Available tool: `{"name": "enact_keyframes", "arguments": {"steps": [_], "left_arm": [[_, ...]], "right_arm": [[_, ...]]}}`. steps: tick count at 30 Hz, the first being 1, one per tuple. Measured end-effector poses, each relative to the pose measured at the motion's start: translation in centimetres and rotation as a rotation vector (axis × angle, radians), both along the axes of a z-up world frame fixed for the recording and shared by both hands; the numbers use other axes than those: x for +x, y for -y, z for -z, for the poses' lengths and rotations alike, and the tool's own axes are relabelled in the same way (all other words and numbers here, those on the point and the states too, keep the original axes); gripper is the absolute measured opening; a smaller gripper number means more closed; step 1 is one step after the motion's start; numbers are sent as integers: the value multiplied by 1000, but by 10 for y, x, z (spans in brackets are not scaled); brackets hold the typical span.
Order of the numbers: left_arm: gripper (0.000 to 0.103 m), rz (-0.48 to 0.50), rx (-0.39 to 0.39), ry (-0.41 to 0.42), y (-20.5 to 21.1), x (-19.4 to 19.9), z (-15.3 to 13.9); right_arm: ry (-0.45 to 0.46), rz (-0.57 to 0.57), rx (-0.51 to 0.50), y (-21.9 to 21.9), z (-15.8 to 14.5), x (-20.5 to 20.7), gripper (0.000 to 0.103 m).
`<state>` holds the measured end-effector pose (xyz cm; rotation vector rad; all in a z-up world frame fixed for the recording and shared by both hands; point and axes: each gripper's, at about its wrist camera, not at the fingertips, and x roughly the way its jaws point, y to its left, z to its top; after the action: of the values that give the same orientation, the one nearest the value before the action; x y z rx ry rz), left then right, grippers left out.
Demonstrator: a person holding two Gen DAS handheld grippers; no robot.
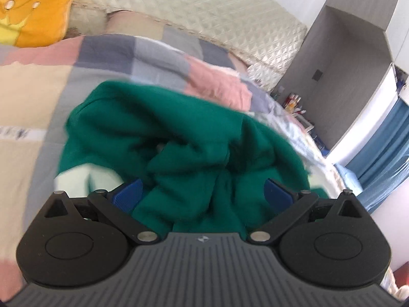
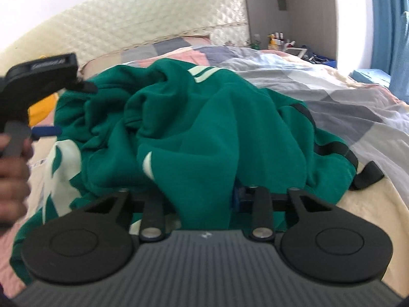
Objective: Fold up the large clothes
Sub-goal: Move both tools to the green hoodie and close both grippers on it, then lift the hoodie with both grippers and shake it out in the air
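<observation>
Green garment (image 2: 204, 117) bunched on bed (image 2: 358, 117), no clear long axis

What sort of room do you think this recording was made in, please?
Most likely a bedroom in a home. A patchwork quilt covers a bed with a quilted cream headboard, an orange pillow lies near its head, and small bottles crowd a bedside surface. A green garment lies crumpled on the bed.

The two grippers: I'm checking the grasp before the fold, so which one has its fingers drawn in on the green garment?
The right gripper: its links stand nearly parallel, pinching the green fleece garment. The left gripper's blue pads stand wide apart.
</observation>
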<state>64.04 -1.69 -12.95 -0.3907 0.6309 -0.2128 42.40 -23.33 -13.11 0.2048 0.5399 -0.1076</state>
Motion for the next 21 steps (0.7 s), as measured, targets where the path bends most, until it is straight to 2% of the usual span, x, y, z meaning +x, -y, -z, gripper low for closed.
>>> {"name": "enact_keyframes", "arguments": {"steps": [5, 8, 9, 10, 13, 15, 18, 21], "left_arm": [[98, -6, -24, -6, 6, 52, -4], [82, -28, -9, -51, 8, 75, 0], [68, -56, 10, -70, 9, 81, 2], [48, -79, 21, -100, 9, 87, 4], [23, -122, -22, -110, 1, 88, 2], [17, -124, -38, -84, -1, 79, -8], [15, -94, 1, -30, 2, 57, -34], [14, -76, -4, 2, 0, 27, -63]], "right_arm": [[-13, 23, -10, 2, 5, 4, 34], [-13, 46, -2, 6, 7, 5, 34], [-12, 54, 0, 7, 8, 5, 34], [-12, 62, -1, 9, 9, 5, 34], [-6, 71, -7, 11, 10, 4, 33], [-1, 82, -13, 13, 10, 4, 34], [6, 118, -7, 21, 9, 4, 35], [30, 162, -6, 29, 5, 1, 35]]}}
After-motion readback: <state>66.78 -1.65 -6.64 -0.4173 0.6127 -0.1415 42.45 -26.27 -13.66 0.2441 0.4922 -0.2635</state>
